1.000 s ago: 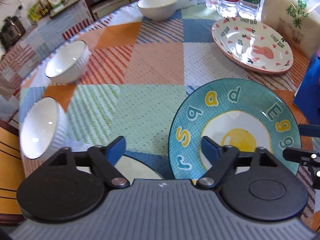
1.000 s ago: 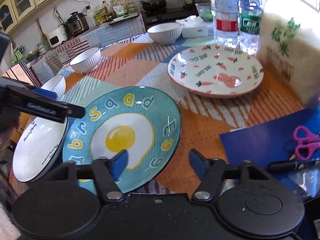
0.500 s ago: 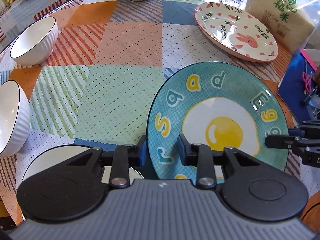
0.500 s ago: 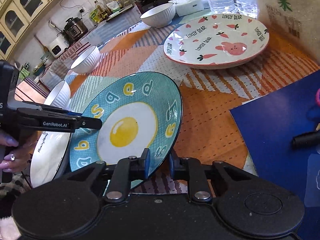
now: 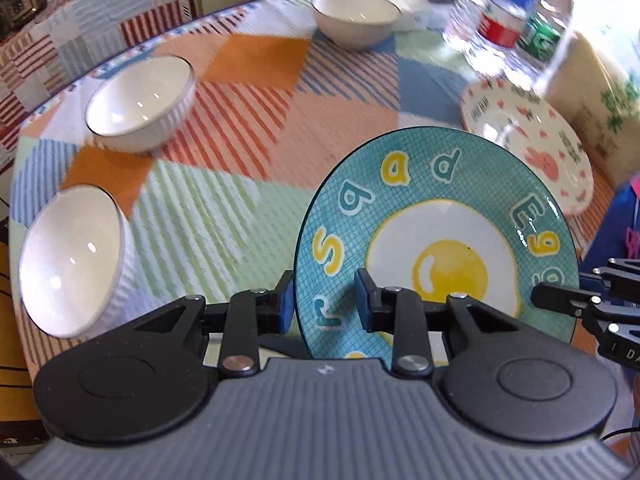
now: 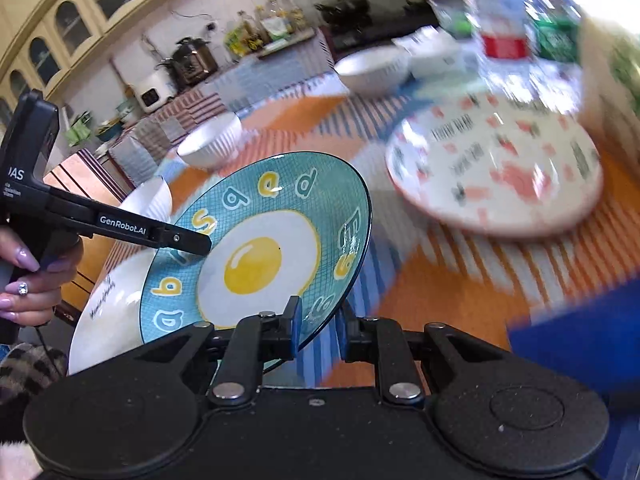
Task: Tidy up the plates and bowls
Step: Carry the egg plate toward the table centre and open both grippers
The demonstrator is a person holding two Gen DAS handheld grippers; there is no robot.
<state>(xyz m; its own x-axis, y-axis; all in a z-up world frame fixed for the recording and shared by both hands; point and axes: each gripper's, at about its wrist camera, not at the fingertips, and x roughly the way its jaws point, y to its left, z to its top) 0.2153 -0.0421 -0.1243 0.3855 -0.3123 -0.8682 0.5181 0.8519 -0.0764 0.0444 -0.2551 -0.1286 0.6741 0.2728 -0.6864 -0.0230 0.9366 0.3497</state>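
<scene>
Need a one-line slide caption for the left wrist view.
Left gripper clamps the rim of the teal egg plate, tilted above the patchwork tablecloth.

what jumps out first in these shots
The teal fried-egg plate dominates, lifted off the patchwork tablecloth and tilted, pinched at opposite rims by the left gripper and right gripper. Beyond it on the right sits the pink bunny plate; white bowls line the left.

Patchwork-clothed table (image 5: 240,128), three white bowls (image 5: 140,104), rabbit plate (image 5: 532,152), bottles (image 5: 504,12)
</scene>
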